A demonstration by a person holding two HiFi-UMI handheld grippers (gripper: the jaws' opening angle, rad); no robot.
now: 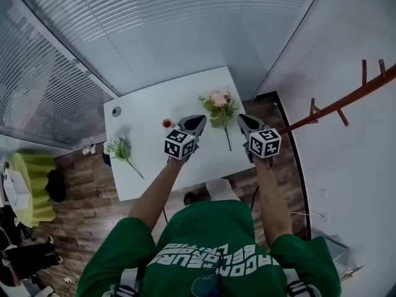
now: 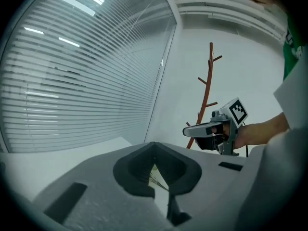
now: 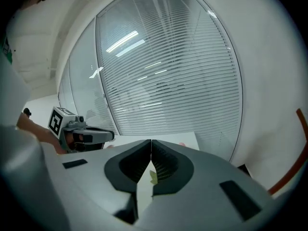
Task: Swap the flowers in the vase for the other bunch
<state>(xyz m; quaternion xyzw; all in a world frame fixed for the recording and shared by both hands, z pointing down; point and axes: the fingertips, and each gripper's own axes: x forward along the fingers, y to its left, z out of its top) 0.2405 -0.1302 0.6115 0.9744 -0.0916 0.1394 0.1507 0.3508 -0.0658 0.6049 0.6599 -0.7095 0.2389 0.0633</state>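
Note:
On the white table (image 1: 154, 166) lie two bunches. A pink bunch with green leaves (image 1: 218, 107) lies flat between my two grippers, its stem pointing toward me. A white bunch (image 1: 119, 148) lies near the table's left edge. A small red-orange round thing (image 1: 167, 123), possibly the vase seen from above, stands just left of my left gripper. My left gripper (image 1: 199, 119) and right gripper (image 1: 241, 117) hover over the table on either side of the pink bunch, both shut and empty. Each shows in the other's view: the right gripper (image 2: 192, 130), the left gripper (image 3: 108, 135).
A glass wall with blinds (image 1: 154, 30) runs behind the table. A red-brown coat rack (image 1: 346, 101) leans in from the right. A yellow-green seat (image 1: 34, 184) stands on the wooden floor at the left. A round cable hole (image 1: 117, 111) sits in the table's back left corner.

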